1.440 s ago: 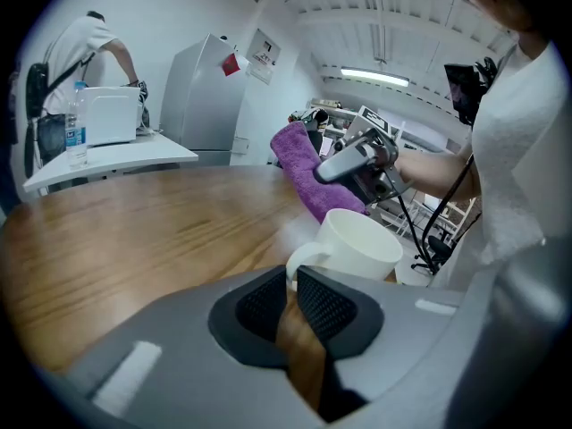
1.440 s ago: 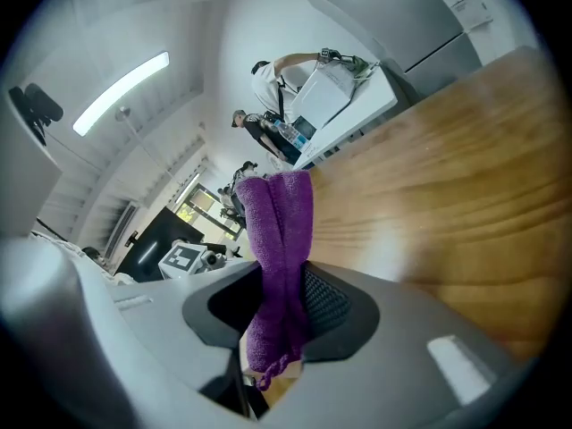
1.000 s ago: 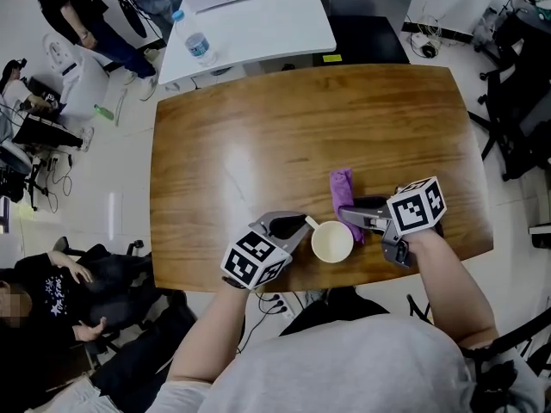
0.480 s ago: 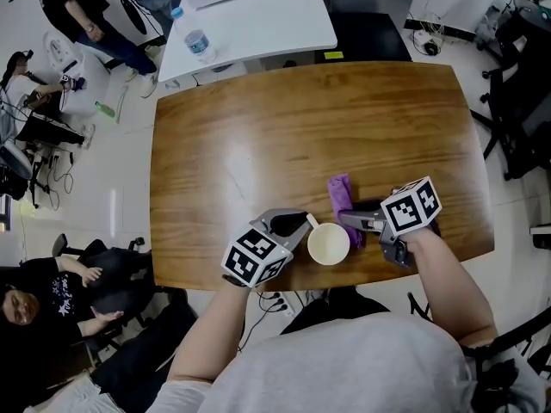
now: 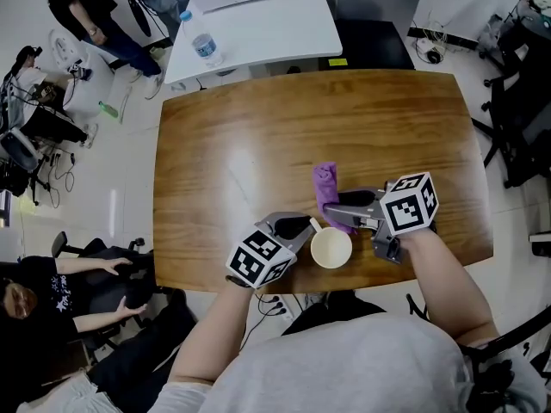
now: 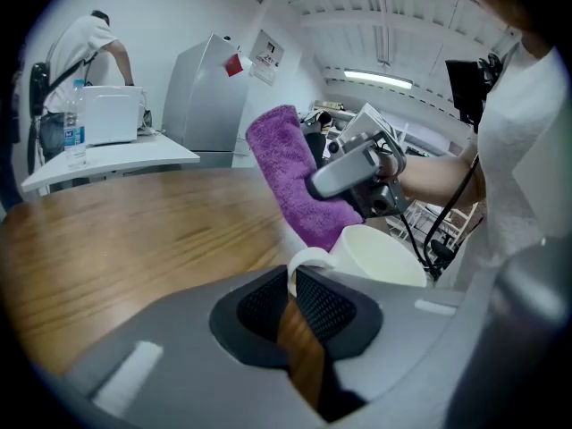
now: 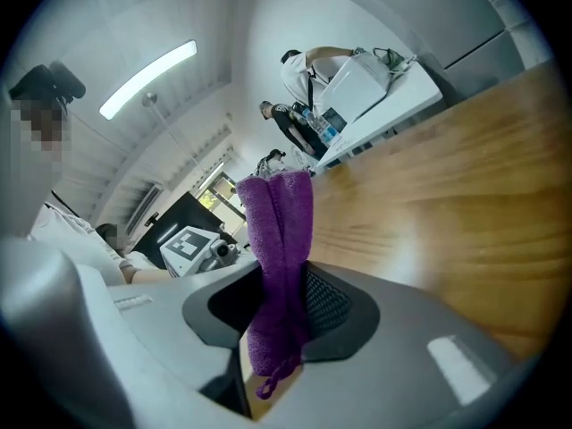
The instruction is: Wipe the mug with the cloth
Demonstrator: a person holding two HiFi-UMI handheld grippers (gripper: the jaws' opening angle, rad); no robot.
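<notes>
Mug (image 5: 331,249) stands upright near the front edge of the wooden table (image 5: 258,136), mouth up, with its handle (image 5: 313,224) turned toward the left gripper (image 5: 303,227). That gripper's jaws stand narrow and pinch the handle between their pads. In the left gripper view the white loop sits in the slim gap, and the mug's body is just past the jaw tips.

The right gripper (image 5: 337,212) is at the mug's right and points left across its far side, with its jaws clamped on the purple cloth (image 5: 325,181). In the right gripper view the cloth runs up through the closed jaws. A short frayed end hangs below them and the longer part stands above.

From the head view the cloth is just behind the mug, and its near end is close to the rim. Whether cloth and mug touch is hard to tell from any of the views.

Beyond the wooden table is a white table (image 5: 284,15) with a bottle (image 5: 203,46) on it.
</notes>
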